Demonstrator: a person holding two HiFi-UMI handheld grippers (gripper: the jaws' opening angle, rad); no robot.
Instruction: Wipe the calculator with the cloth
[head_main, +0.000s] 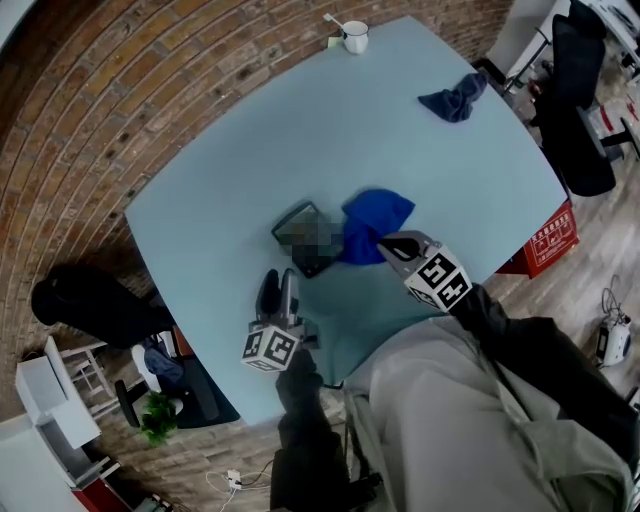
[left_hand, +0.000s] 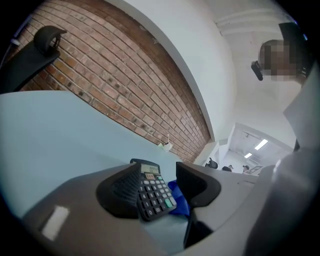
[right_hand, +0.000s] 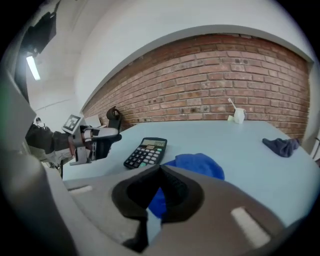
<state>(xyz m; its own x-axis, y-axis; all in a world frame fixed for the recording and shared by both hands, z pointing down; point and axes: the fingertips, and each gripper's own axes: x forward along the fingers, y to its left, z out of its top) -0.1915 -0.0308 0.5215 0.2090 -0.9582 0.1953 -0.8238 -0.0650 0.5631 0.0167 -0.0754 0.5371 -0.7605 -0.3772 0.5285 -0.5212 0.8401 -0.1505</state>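
Smooth pale-blue table (head_main: 400, 120), flat black calculator (right_hand: 145, 152), crumpled blue cloth (head_main: 375, 222)

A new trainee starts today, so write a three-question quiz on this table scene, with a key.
1. True or false: the left gripper is clamped on the calculator.
2. The right gripper's jaws are: A wide apart, B together, C out of view.
3. What lies right beside the calculator, at the right gripper's tip?
Key: 1 false, its jaws stand apart, short of the calculator. 2 B. 3 the blue cloth.
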